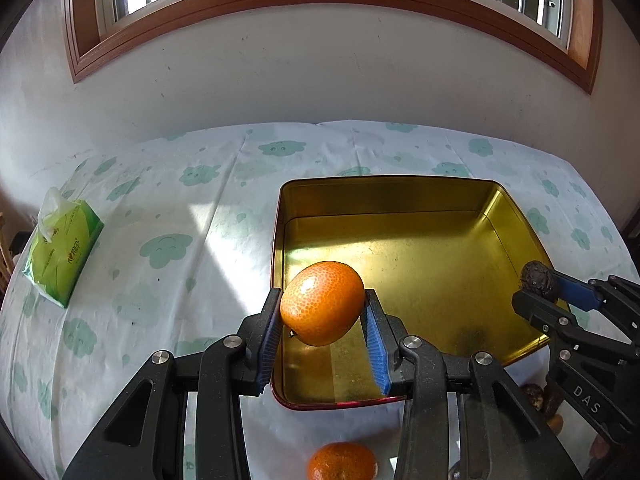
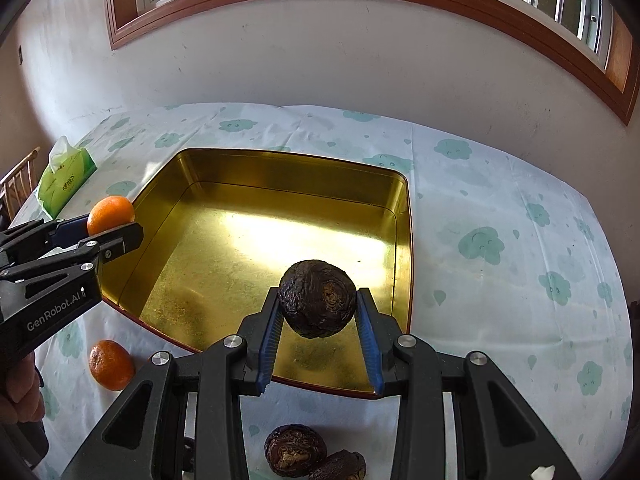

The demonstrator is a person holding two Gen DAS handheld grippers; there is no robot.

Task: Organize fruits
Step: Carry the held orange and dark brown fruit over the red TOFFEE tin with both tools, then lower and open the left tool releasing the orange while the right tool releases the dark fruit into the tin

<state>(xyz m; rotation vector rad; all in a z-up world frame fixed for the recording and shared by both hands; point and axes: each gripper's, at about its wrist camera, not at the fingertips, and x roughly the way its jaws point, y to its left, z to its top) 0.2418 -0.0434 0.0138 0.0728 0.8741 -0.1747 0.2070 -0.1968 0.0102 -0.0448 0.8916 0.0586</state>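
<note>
Wrist views, angled down, sharing tin (image 1: 516,216).

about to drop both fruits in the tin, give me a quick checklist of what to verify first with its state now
1. Left gripper clamps the orange on both sides: ok.
2. Right gripper clamps the dark wrinkled fruit on both sides: ok.
3. Gold tin holds nothing where the fruits would land: ok.
4. Orange is over the tin's inside rather than its rim: cannot tell, it hangs near the left edge.
5. Dark fruit is over the tin's inside: ok, over the near right part.
6. The two grippers are apart from each other: ok.
</note>
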